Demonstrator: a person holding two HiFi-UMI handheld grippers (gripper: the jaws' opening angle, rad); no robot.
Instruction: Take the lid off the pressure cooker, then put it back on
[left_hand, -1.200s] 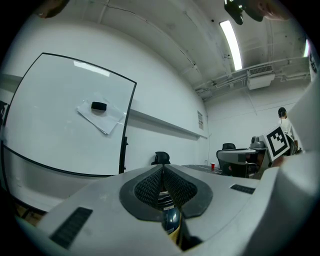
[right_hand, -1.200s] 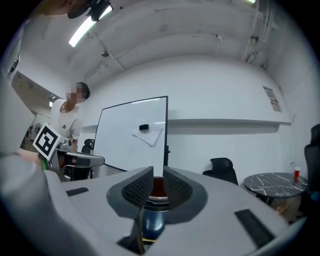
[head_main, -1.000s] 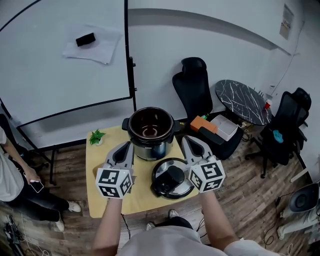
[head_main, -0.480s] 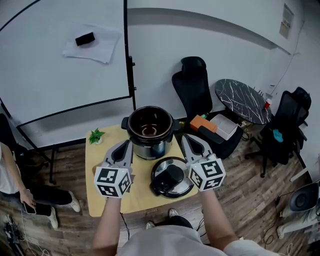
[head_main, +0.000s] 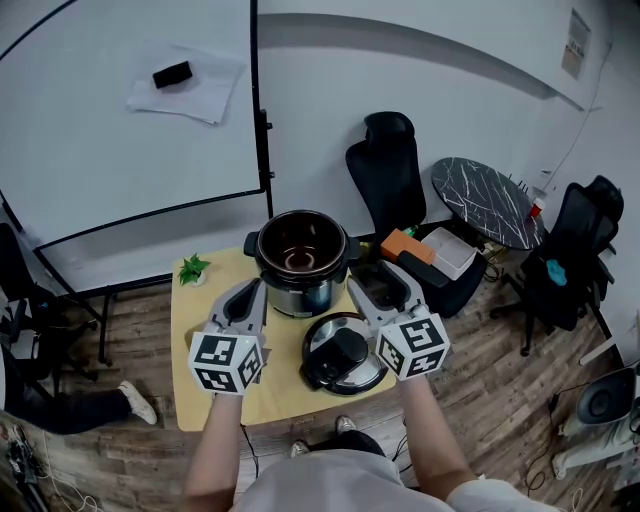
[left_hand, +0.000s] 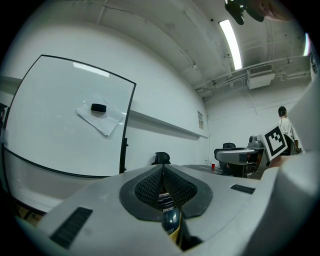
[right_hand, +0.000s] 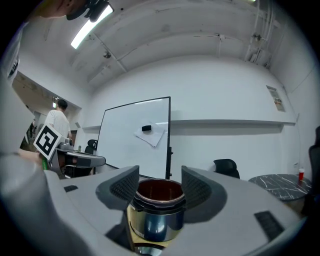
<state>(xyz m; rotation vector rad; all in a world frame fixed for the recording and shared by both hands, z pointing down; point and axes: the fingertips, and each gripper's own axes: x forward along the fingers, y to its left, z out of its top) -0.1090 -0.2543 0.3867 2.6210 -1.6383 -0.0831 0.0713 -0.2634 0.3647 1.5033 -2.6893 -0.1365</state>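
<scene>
My right gripper (head_main: 374, 281) has spread its jaws wide since a moment ago and holds nothing. My left gripper (head_main: 250, 293) is pinched together, empty. The lid (head_main: 340, 357) lies near the tabletop's (head_main: 195, 330) front edge, just before the open pressure cooker (head_main: 301, 262).

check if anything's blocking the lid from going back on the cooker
Nothing visible does. The lid lies on the table right in front of the pressure cooker, whose open top is uncovered. The right gripper, open, hovers by the lid's right side; the left gripper, shut, is off to the left.
</scene>
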